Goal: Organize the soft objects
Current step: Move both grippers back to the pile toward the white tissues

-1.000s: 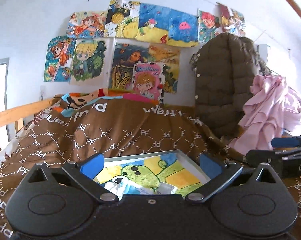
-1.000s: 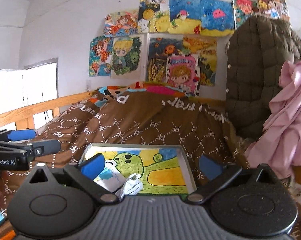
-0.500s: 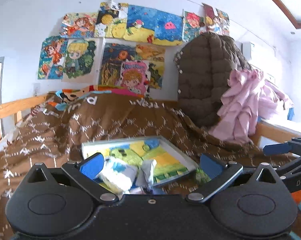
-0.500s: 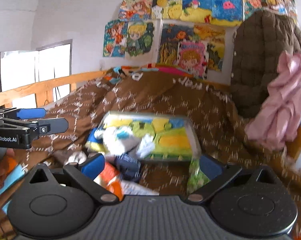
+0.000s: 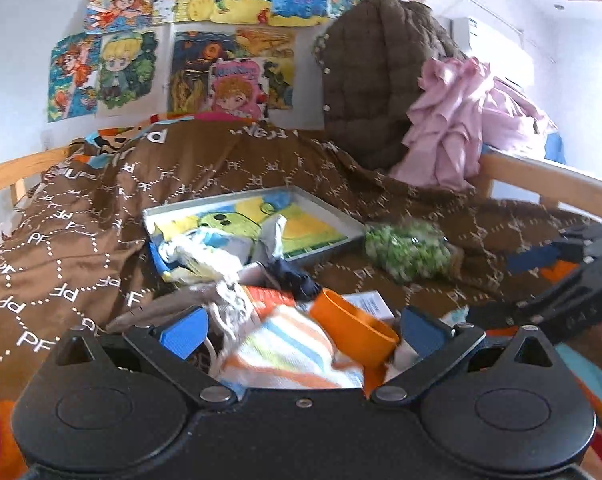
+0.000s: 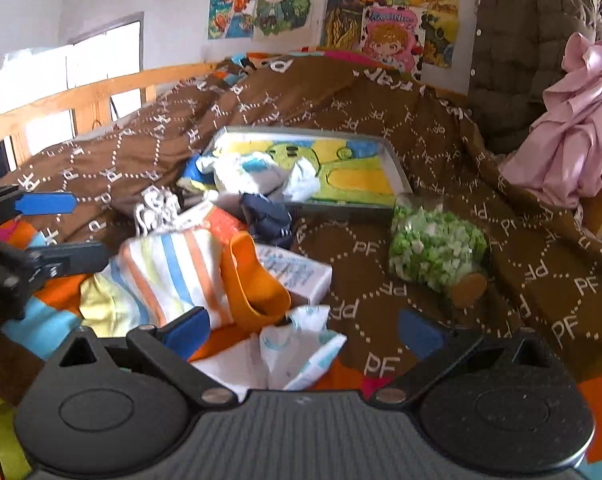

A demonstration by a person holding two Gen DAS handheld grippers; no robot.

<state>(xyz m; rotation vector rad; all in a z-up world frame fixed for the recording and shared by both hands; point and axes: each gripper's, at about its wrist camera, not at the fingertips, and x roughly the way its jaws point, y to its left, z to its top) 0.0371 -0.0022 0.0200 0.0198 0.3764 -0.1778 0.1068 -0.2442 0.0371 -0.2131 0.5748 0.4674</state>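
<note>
We note both claws held level over a bed covered by a brown quilt (image 5: 101, 216), pointing toward the wall end.

Left claw (image 5: 301, 328): jaws spread wide, gripping nothing. Between its blue fingertips (image 5: 183, 330) lies a striped cloth (image 5: 285, 354), with an orange cup (image 5: 353, 328) just right of centre. Ahead of it sits a painted tray (image 5: 321, 208) with crumpled white and blue soft items (image 5: 205, 248) spilling over its near-left edge. Ahead and right, a green speckled bag (image 5: 409, 248) rests on the quilt.

Right claw (image 6: 301, 332): jaws also wide, empty. Crumpled white wrappers (image 6: 297, 344) lie between its fingers; the striped cloth (image 6: 173, 272) and orange cup (image 6: 253, 284) sit ahead-left, the green bag (image 6: 437, 248) ahead-right, and the tray (image 6: 393, 160) farther ahead. The left claw (image 6: 61, 232) shows at its far left.
</note>
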